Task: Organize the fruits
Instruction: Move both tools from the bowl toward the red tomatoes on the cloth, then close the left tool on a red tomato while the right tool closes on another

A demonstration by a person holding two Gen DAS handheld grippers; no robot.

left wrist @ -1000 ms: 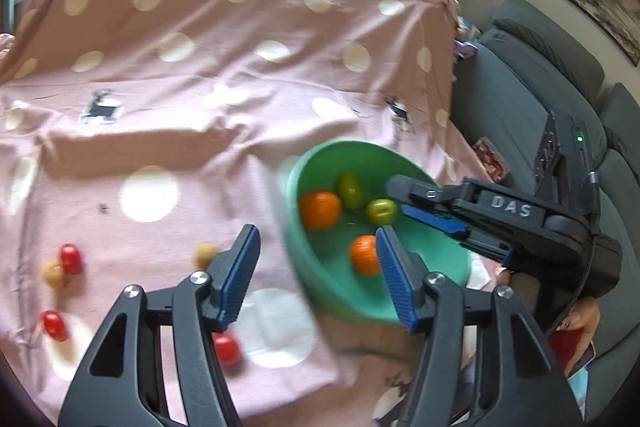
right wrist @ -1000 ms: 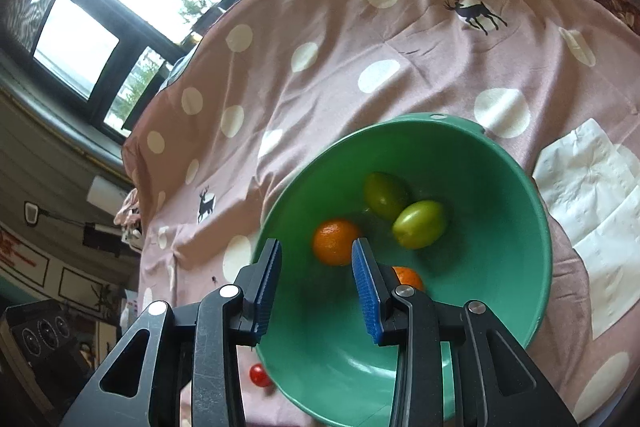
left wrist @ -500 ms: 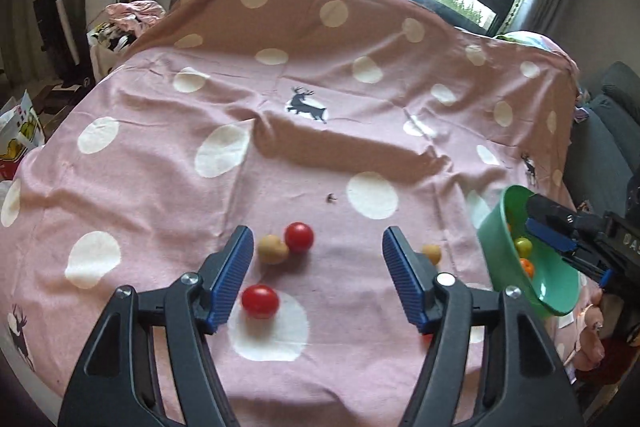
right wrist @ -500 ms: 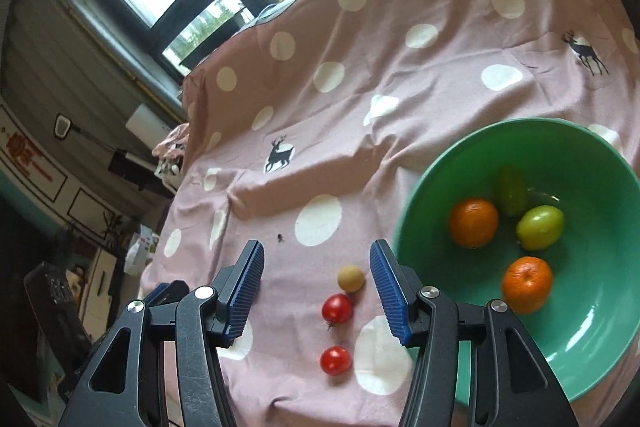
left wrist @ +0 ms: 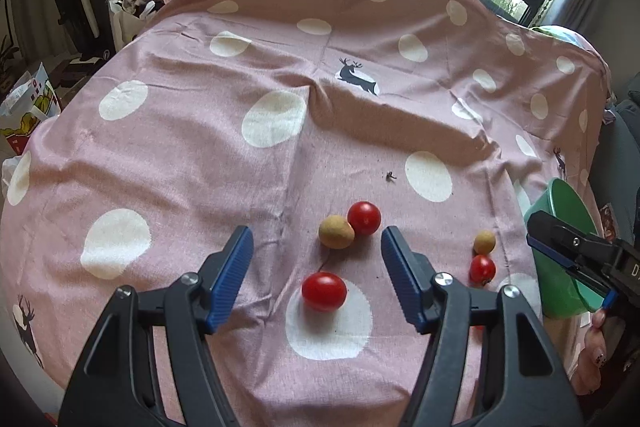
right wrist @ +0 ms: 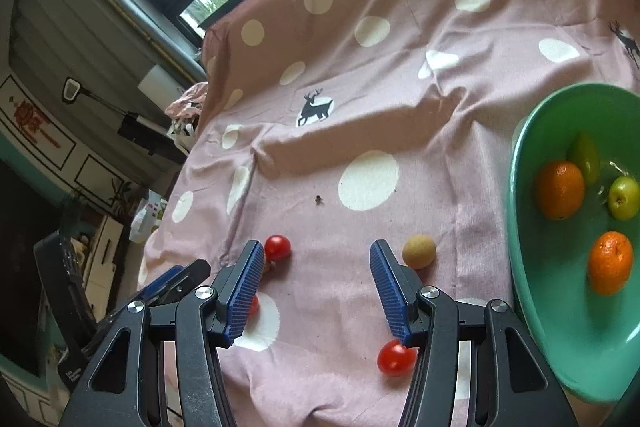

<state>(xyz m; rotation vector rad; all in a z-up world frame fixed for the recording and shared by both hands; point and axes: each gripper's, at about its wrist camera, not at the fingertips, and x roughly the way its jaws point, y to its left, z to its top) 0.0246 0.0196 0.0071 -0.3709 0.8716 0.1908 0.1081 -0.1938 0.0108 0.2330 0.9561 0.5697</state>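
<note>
Loose fruit lies on a pink dotted cloth (left wrist: 200, 155). In the left wrist view, two red tomatoes (left wrist: 364, 218) (left wrist: 324, 291) and a tan fruit (left wrist: 336, 237) sit near my left gripper (left wrist: 317, 231); its jaws are closing and press on nothing, with the nearer tomato low between the fingers. Further right lie a small tan fruit (left wrist: 484, 242) and a tomato (left wrist: 482, 269). My right gripper (right wrist: 315, 247) is open and empty over bare cloth, a tan fruit (right wrist: 419, 251) just right of it. The green bowl (right wrist: 520, 227) holds two oranges (right wrist: 560, 190) and two green fruits (right wrist: 624, 203).
A hand (left wrist: 596, 351) grips the right tool at the table's near right corner. A small dark speck (left wrist: 390, 175) lies on the cloth. Bags and clutter (left wrist: 28, 107) stand on the floor beyond the left edge. Windows run behind the table.
Both grippers swung left, away from the bowl and over the loose fruit on the cloth. The right gripper's jaws opened wider. The bowl now sits at the right edge of both views.
</note>
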